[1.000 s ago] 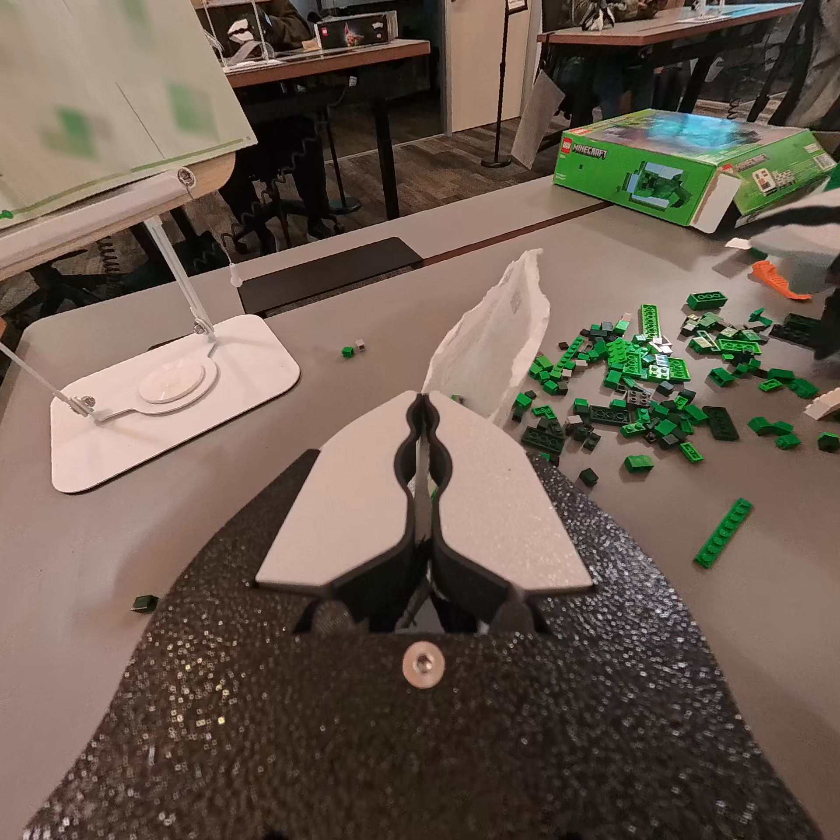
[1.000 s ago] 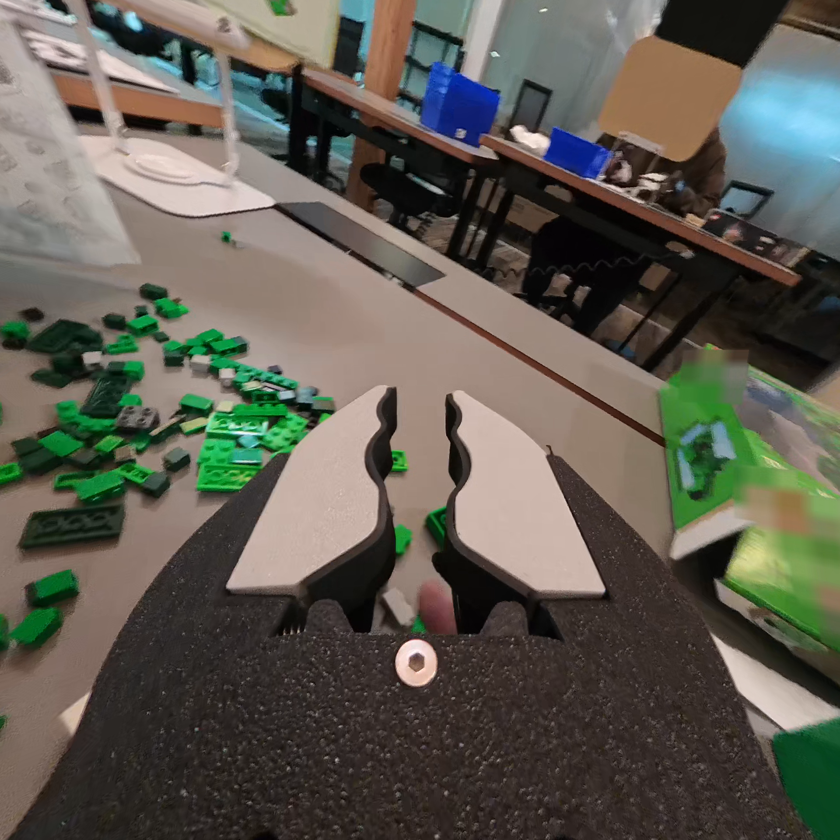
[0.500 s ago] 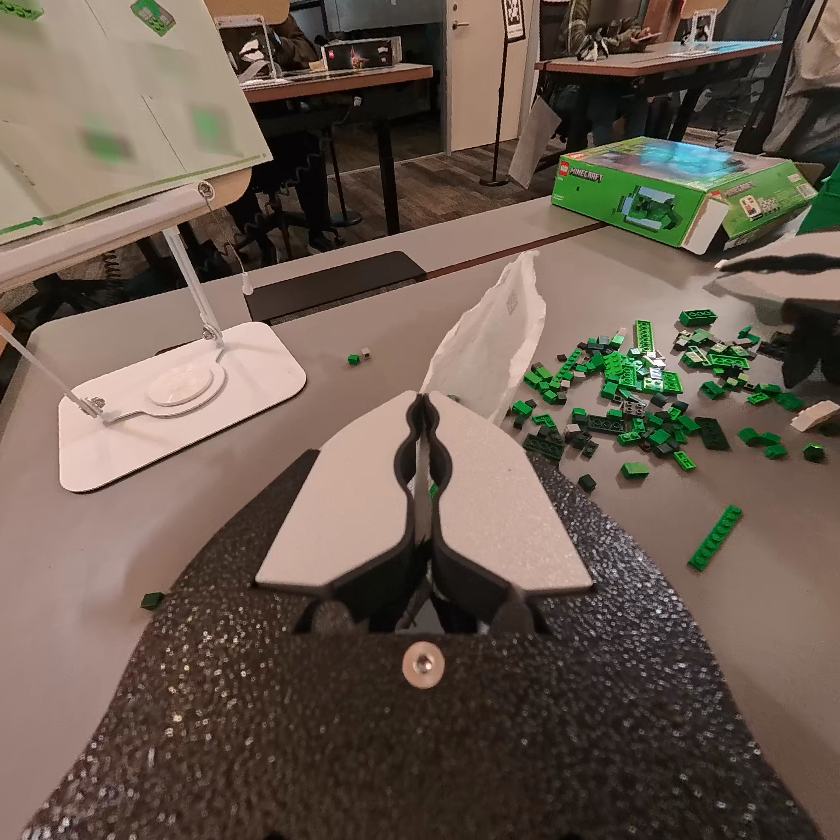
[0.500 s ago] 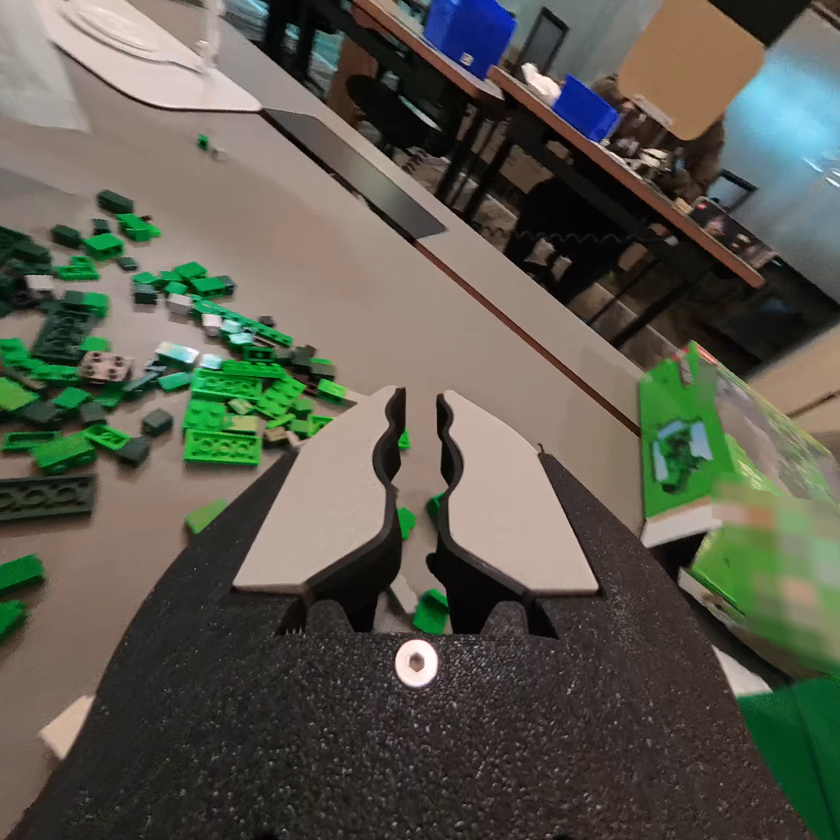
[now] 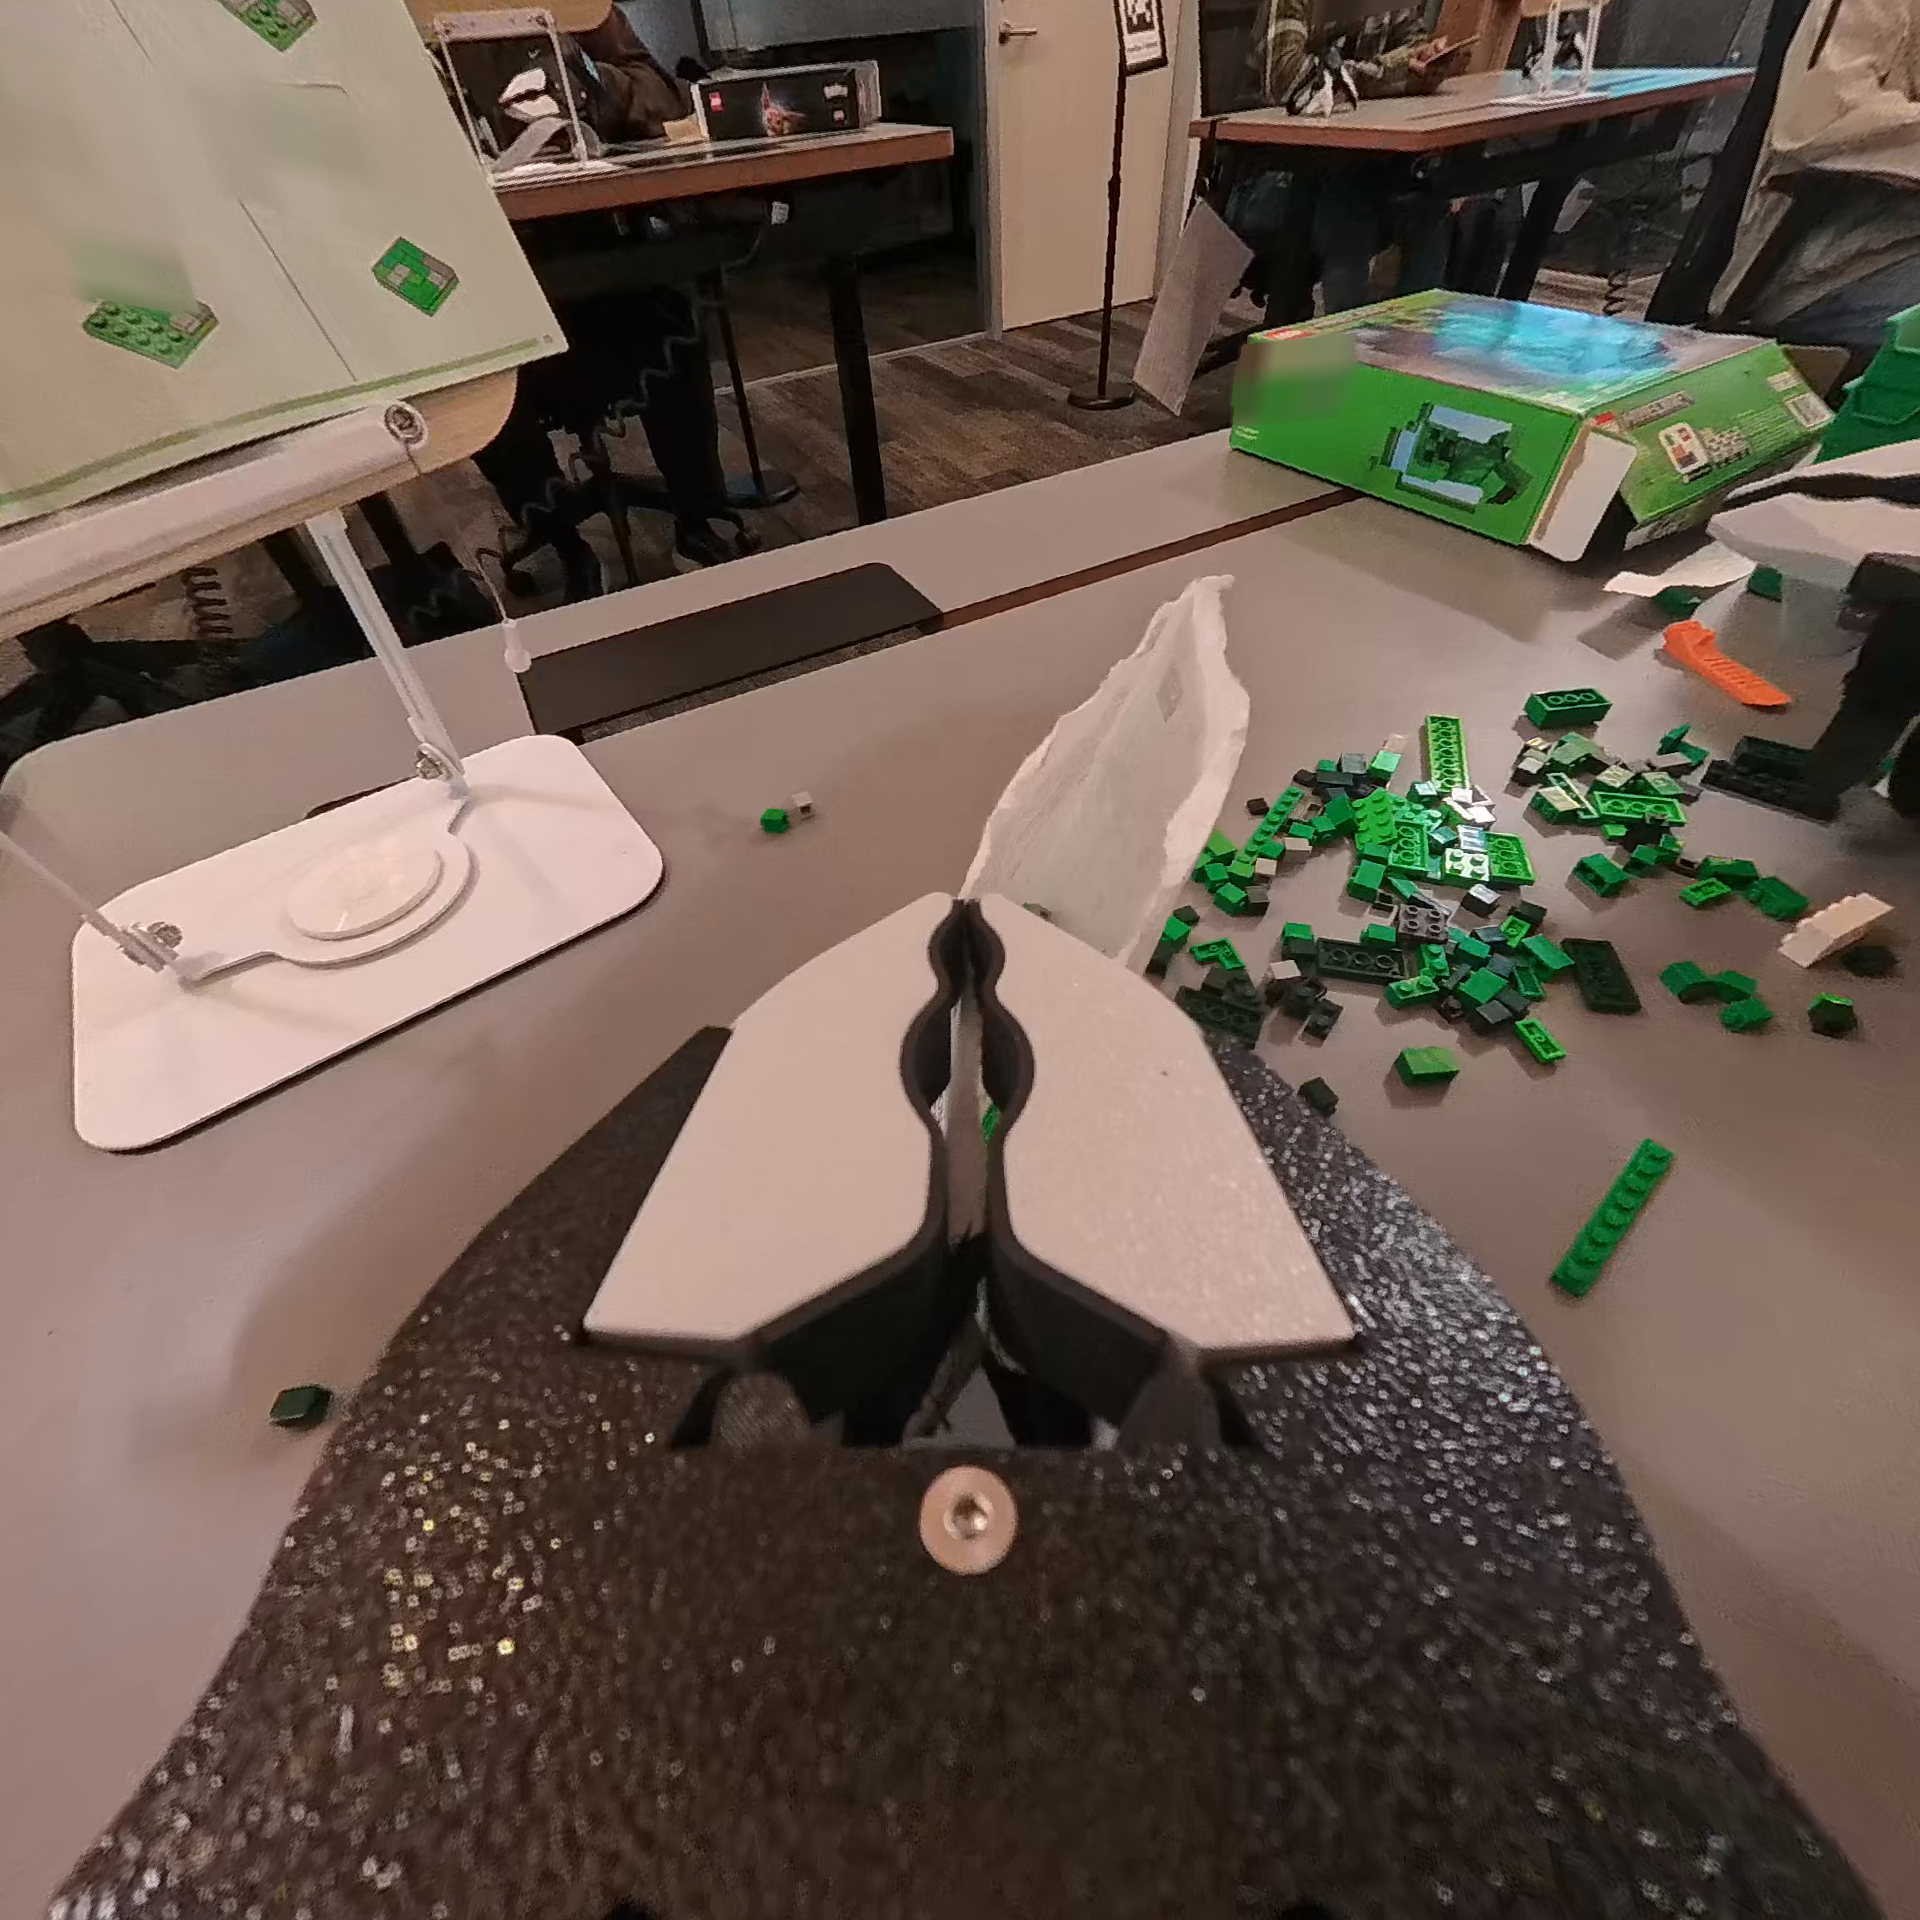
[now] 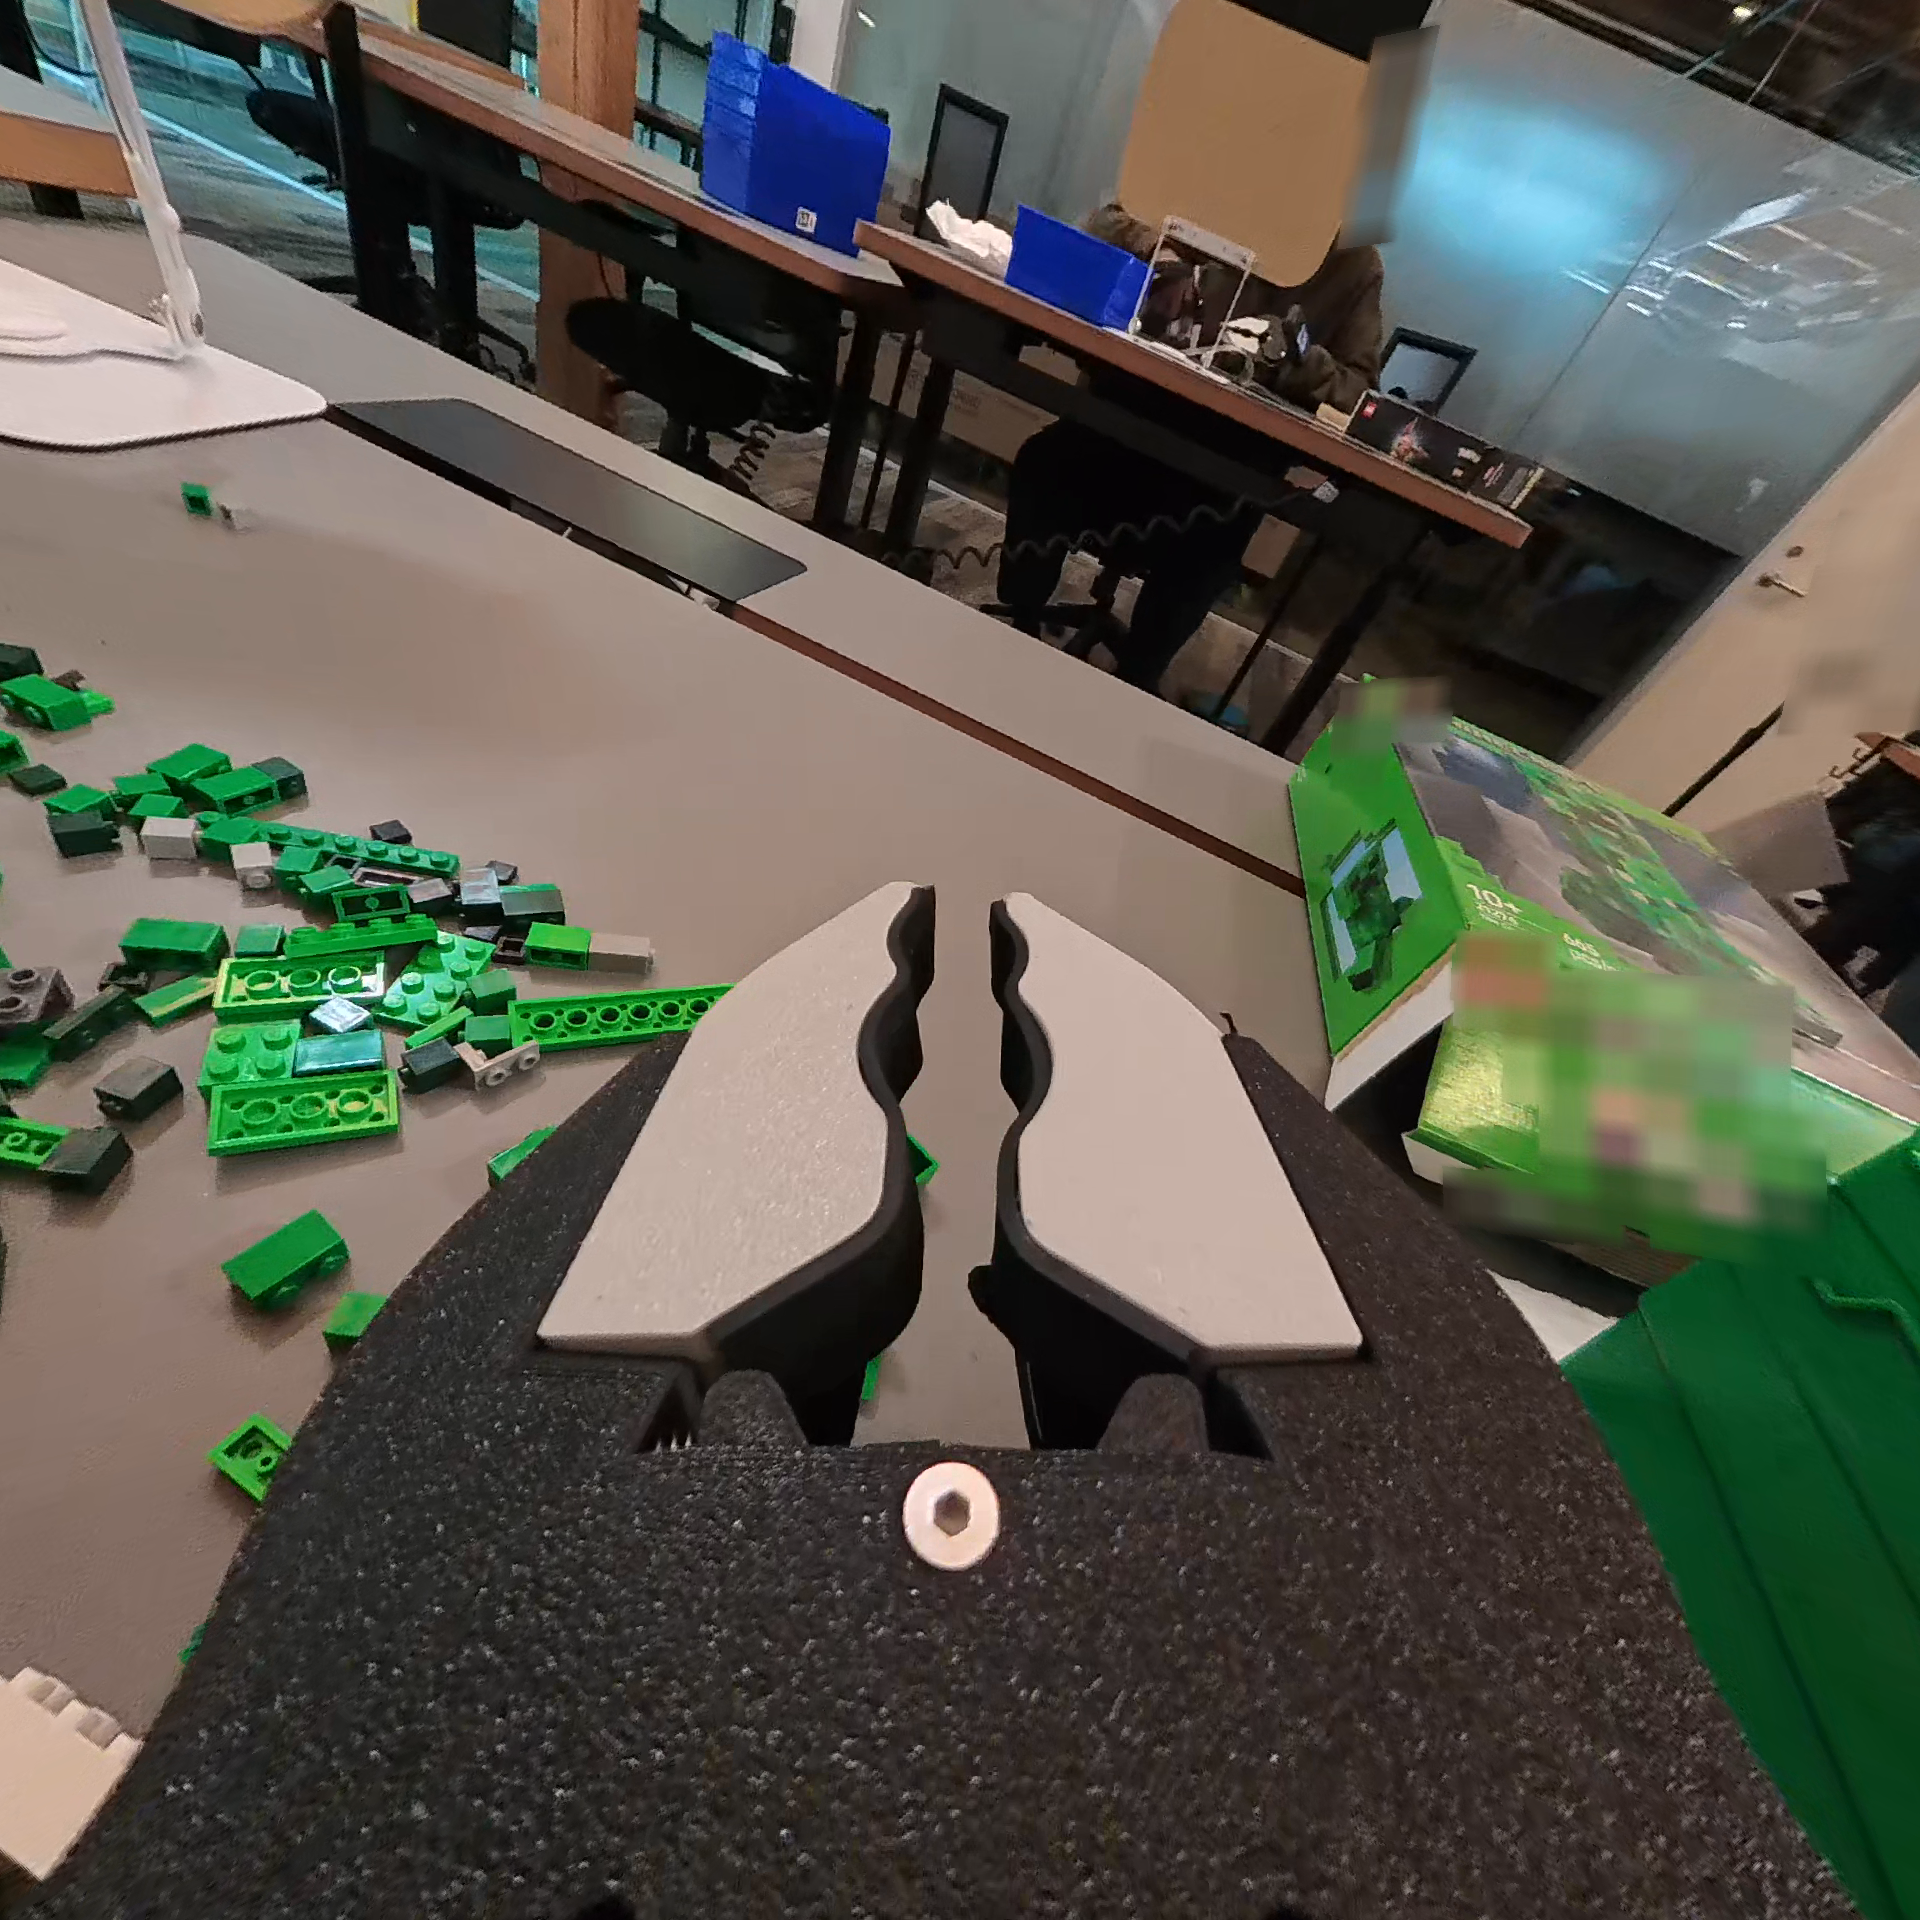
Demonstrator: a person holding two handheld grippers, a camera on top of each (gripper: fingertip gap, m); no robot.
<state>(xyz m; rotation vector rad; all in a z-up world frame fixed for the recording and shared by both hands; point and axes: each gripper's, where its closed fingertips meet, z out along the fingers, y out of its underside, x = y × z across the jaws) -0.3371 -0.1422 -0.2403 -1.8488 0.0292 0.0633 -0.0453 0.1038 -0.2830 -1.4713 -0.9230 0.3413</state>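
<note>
White plastic bag [image 5: 1117, 790] clamped in left gripper [image 5: 968, 914], jaws together on it, bag standing above grey worktop [image 5: 831, 727]. Green brick pile [image 5: 1455, 894] just right of it. Right gripper [image 6: 961, 904] jaws slightly apart, empty, over bricks beside green box [image 6: 1558, 935].

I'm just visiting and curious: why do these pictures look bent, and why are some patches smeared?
Left wrist view: a wide-angle lens bows the table edge; the left gripper is sharp, and the booklet carries a blurred patch. Right wrist view: the horizon tilts, the green box bears mosaic patches added afterwards, and the right gripper and bricks stay crisp.
</note>
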